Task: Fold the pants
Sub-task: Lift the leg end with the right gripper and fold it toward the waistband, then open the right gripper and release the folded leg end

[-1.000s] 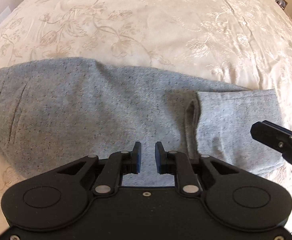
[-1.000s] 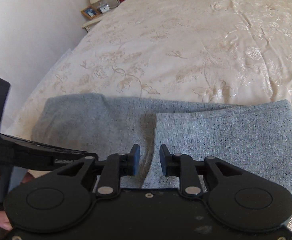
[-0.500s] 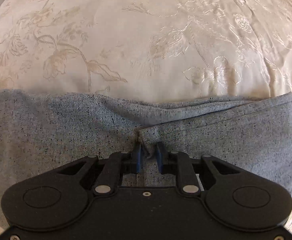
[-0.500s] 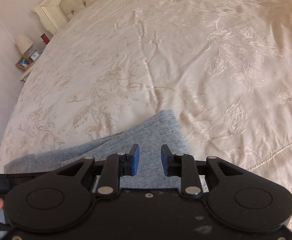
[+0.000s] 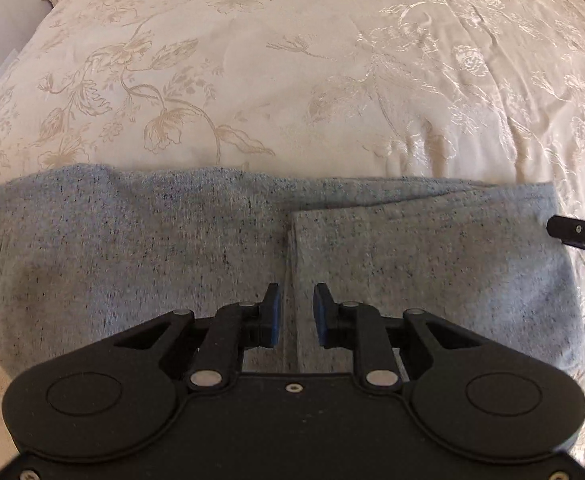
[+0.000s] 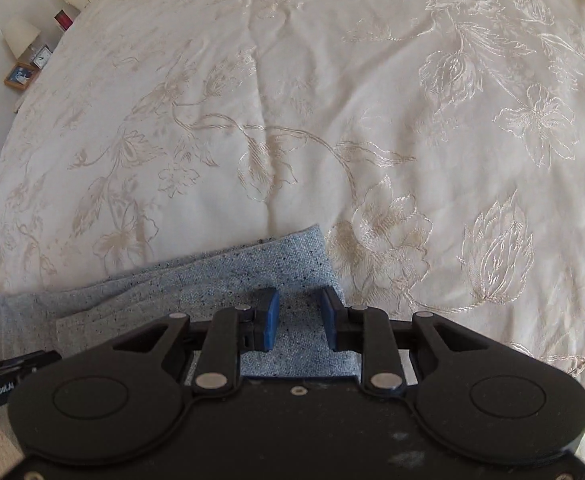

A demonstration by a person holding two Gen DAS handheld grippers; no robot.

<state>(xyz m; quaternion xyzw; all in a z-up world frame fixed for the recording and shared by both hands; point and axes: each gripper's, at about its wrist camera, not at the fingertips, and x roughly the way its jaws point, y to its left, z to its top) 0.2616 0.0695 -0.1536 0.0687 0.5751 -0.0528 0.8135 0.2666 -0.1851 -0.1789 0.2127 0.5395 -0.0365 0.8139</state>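
Grey pants [image 5: 132, 264] flat on cream bedspread [image 5: 292, 80] (ends folded inward)

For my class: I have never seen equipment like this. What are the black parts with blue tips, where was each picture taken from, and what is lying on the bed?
Each picture comes from a camera mounted on a hand-held gripper, looking along its two fingers. A person carries one in each hand; there is no robot arm.

The left hand-held gripper hovers over grey pants on a cream floral bedspread, above the edge of a folded-over layer. Its jaws are open, holding nothing.

The right hand-held gripper is at the pants' right-hand end, jaws open with fabric showing between them, not visibly pinched. The folding is not yet finished.
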